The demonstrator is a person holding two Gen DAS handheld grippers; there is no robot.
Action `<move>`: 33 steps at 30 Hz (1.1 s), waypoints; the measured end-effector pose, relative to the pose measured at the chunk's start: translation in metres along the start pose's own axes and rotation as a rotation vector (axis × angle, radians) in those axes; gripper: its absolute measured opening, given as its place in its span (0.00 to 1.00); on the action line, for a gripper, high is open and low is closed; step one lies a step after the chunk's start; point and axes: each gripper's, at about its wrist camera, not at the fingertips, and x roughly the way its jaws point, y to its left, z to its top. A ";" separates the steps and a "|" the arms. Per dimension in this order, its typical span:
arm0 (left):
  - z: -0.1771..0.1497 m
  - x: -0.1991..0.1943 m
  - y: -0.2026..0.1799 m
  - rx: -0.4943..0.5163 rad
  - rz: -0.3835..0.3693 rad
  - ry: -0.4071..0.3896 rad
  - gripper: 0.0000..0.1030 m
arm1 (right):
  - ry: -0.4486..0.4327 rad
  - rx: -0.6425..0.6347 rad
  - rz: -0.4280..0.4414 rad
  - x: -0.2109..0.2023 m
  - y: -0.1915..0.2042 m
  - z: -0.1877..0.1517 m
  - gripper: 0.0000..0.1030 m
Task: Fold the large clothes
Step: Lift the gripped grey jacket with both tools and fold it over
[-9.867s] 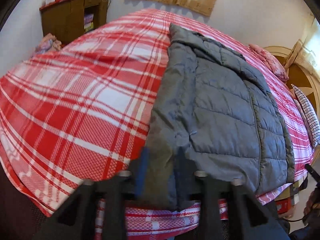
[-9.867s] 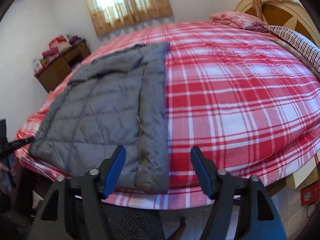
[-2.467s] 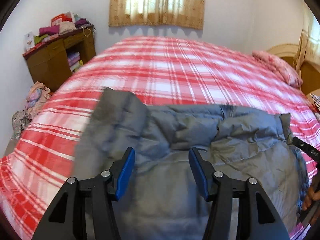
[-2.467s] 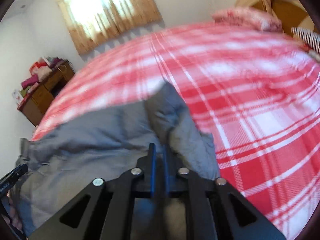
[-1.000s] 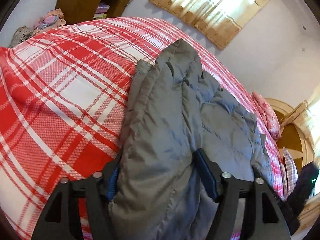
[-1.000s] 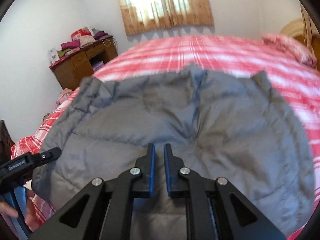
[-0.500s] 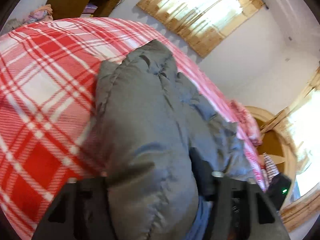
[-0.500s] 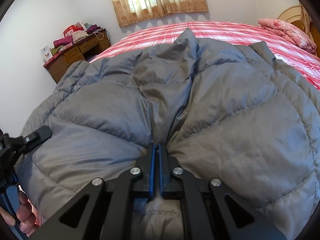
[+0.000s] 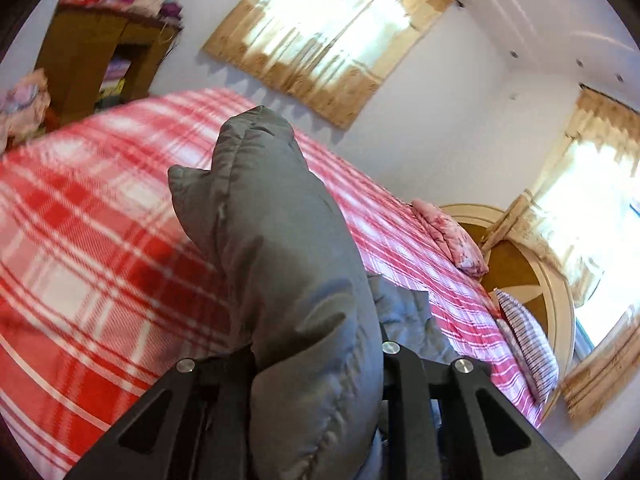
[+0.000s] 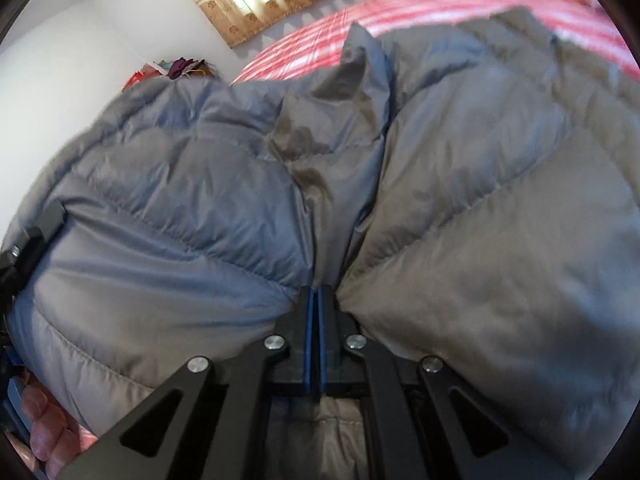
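A grey quilted puffer jacket [image 9: 280,248] is folded into a thick bundle and held up above the red plaid bed [image 9: 80,240]. My left gripper [image 9: 316,360] is shut on the jacket's folded edge; the padding bulges between its arms and hides the fingertips. In the right wrist view the jacket [image 10: 460,220] fills most of the frame. My right gripper [image 10: 315,300] is shut on the jacket, blue pads pressed together with fabric bunched around them. The left gripper [image 10: 28,248] shows at the far left edge of that view.
A wooden cabinet [image 9: 100,60] with stacked clothes stands at the far left of the bed. Curtained windows [image 9: 320,36] are on the back wall. A pink pillow [image 9: 452,236], a striped pillow [image 9: 528,340] and a wooden headboard [image 9: 520,264] are at the right.
Both grippers have lifted the folded jacket higher off the bed and tilted upward. The left gripper has closed onto the jacket's bulk over the last second.
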 end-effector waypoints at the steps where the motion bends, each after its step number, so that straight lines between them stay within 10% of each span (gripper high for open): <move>1: 0.004 -0.005 -0.004 0.031 0.006 -0.001 0.20 | 0.027 0.020 0.047 0.007 0.007 -0.004 0.04; 11: -0.006 -0.019 -0.057 0.334 0.099 -0.007 0.20 | 0.090 0.000 0.284 -0.008 0.023 -0.011 0.11; 22: -0.087 0.047 -0.133 0.704 0.153 0.124 0.20 | -0.196 0.031 0.084 -0.157 -0.080 0.014 0.26; 33: -0.156 0.089 -0.159 0.915 0.203 0.226 0.20 | -0.207 0.079 0.040 -0.173 -0.107 0.017 0.35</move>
